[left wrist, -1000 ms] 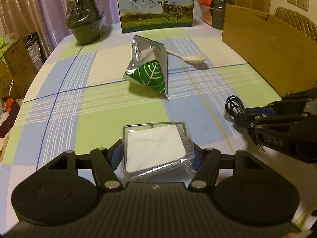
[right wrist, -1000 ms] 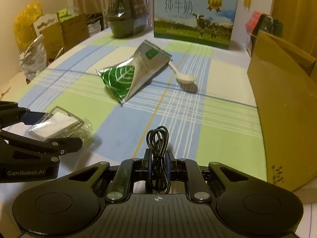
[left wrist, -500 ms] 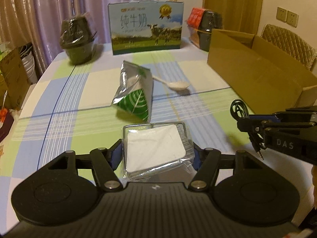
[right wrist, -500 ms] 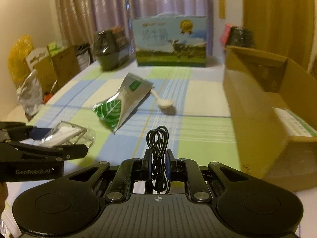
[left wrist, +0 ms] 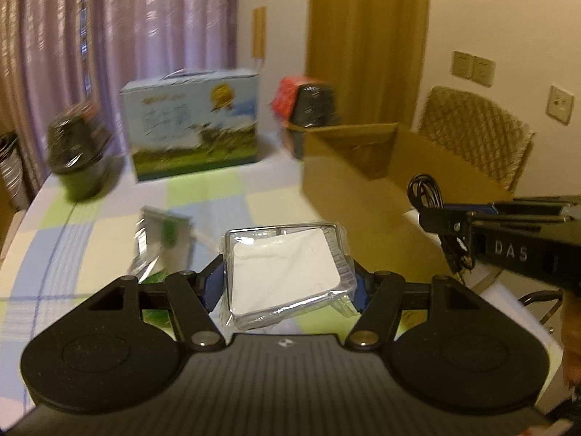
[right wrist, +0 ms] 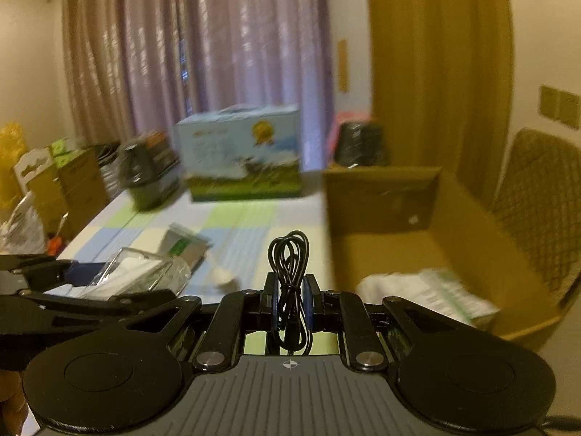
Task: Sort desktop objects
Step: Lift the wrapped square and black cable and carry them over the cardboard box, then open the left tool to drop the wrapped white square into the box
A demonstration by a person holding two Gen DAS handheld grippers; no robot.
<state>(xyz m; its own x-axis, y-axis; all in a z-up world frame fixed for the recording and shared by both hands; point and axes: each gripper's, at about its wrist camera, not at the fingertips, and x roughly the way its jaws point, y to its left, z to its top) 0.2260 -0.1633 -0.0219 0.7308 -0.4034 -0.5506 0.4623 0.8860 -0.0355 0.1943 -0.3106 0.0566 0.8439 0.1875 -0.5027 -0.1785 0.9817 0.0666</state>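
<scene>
Between the left gripper's fingers sits a clear packet with a white insert, pinched at both sides and carried above the table. Beside it, the right gripper is clamped on a coiled black cable, whose loops stand up past the fingertips while the plug end hangs below (only a few strands seem caught). Just ahead and to the right stands the open cardboard box, with a white-and-green pack already lying in it, so both loads look bound for there. Farther out on the checked cloth lie a foil pouch and a spoon, still unsorted; the milk carton stands at the far edge. Risks, as I judge them: the slick packet could slide out of its pinch, the dangling plug could snag the box wall, and the two grippers, close together, could bump over the opening.
</scene>
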